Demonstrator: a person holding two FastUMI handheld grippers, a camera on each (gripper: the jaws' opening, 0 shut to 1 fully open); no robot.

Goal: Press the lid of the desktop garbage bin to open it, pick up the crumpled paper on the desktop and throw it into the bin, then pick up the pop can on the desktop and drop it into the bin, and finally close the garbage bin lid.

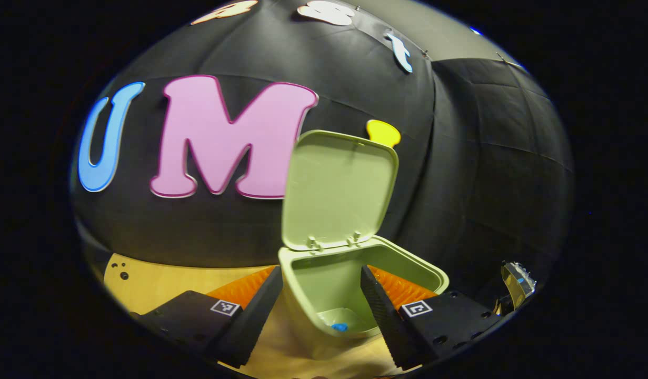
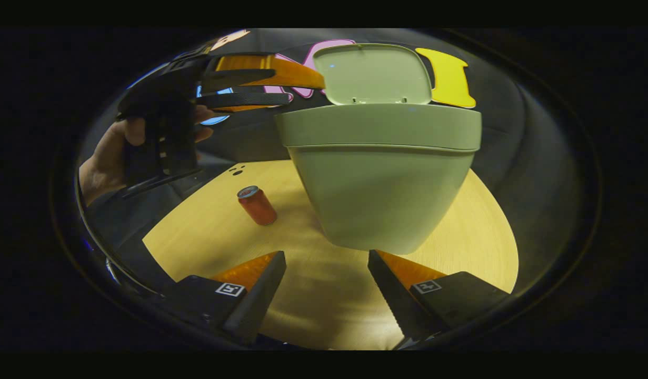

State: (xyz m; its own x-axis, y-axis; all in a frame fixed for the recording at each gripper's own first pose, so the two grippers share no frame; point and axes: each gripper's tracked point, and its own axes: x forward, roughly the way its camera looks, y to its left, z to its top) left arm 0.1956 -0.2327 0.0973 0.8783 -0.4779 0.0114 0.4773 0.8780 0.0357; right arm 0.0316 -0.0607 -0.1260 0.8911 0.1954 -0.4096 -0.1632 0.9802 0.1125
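The pale green bin (image 1: pixel 418 266) stands with its lid (image 1: pixel 339 189) swung upright. My left gripper (image 1: pixel 321 271) hovers open just in front of and above the bin's mouth, nothing between its fingers. A pale lump with a blue patch (image 1: pixel 339 326) lies on the bin's bottom; I cannot tell what it is. In the right gripper view the bin (image 2: pixel 381 184) is seen from the side, its lid (image 2: pixel 374 73) up. A red pop can (image 2: pixel 257 205) stands on the wooden table left of it. A hand holds the left gripper (image 2: pixel 305 90) by the rim. My right gripper (image 2: pixel 326 256) is open and empty, low before the bin.
The light wooden table (image 2: pixel 208 237) runs left and right of the bin, with small dark holes (image 2: pixel 237 170) at its far left. A small shiny object (image 1: pixel 516 284) sits at the right edge of the left gripper view. Black cloth wall stands close behind the bin.
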